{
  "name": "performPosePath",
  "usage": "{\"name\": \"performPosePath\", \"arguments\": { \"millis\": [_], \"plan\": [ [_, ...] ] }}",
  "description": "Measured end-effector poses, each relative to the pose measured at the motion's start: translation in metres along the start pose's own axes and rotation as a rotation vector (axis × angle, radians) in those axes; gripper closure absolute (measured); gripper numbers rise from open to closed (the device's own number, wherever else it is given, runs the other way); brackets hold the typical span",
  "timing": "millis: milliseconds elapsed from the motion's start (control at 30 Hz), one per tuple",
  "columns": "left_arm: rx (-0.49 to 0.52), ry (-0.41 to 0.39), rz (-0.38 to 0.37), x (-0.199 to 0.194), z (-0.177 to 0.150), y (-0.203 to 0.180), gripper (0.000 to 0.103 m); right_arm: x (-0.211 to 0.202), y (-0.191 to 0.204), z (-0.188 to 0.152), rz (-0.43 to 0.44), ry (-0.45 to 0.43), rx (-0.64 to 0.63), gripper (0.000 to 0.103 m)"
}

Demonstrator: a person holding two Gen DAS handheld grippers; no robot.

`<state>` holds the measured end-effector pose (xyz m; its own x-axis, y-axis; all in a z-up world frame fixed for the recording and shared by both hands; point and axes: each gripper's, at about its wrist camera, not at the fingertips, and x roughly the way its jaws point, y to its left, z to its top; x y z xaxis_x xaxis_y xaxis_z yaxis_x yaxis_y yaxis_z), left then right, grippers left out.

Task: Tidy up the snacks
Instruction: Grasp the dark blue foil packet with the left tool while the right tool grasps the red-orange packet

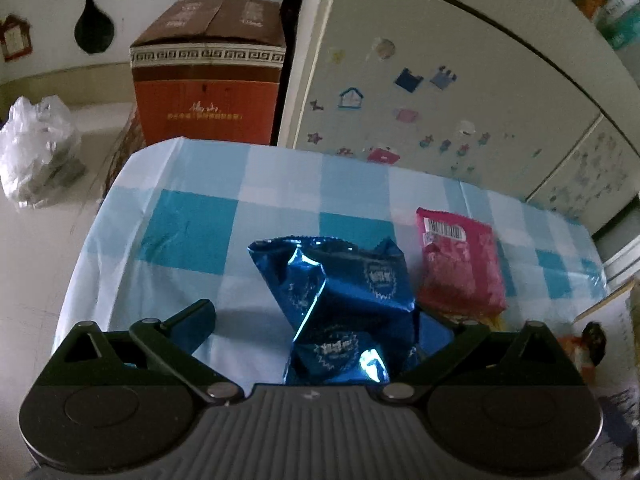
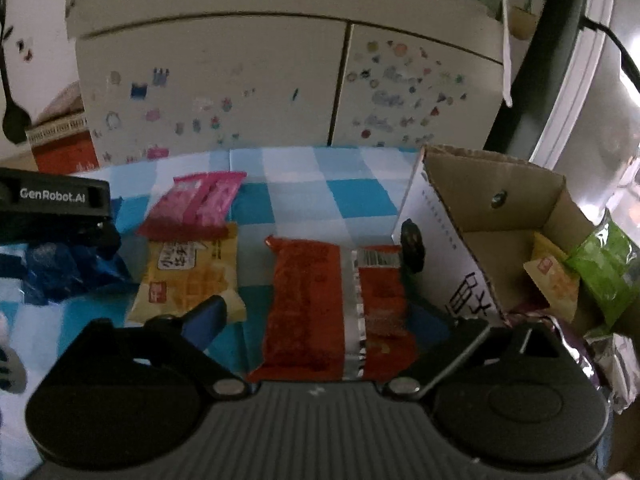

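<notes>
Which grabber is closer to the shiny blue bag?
The left. The left gripper has the blue bag right between its open fingers. The right gripper is farther off, around the red packet, with the blue bag away to its left.

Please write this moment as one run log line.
left gripper: open around blue packet | right gripper: open over red packet | box: partly filled

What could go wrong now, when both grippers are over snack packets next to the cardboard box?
1. The right gripper stands open around the red packet; that packet is wide and flat, so closing might only crumple it or let it slip.
2. The cardboard box wall stands close on the right, so the lifted packet may catch it.
3. The blue packet sits off-centre in the left gripper and may slide.
</notes>
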<state>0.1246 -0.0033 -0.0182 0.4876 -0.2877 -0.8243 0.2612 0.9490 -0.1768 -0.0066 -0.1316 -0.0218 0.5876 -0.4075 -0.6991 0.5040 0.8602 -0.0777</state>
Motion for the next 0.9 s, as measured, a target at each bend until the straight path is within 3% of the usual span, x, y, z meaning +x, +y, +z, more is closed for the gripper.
{"name": "performPosePath", "arguments": {
  "millis": [300, 533, 633, 900],
  "plan": [
    [0.041, -0.015, 0.014, 0.001, -0.004, -0.004, 0.0, 0.0, 0.011, 0.001, -0.111, -0.019, 0.021, 0.006],
    [0.167, -0.018, 0.069, 0.005, -0.012, -0.017, 0.0, 0.015, 0.01, 0.003, -0.159, 0.023, 0.131, 0.002],
    [0.159, -0.014, 0.069, 0.005, -0.012, -0.017, 0.0, 0.019, 0.004, 0.005, -0.124, 0.033, 0.188, 0.002],
    [0.148, 0.018, 0.073, 0.007, -0.005, -0.015, 0.0, 0.014, 0.006, 0.003, 0.011, 0.05, 0.187, 0.003]
  ]
}}
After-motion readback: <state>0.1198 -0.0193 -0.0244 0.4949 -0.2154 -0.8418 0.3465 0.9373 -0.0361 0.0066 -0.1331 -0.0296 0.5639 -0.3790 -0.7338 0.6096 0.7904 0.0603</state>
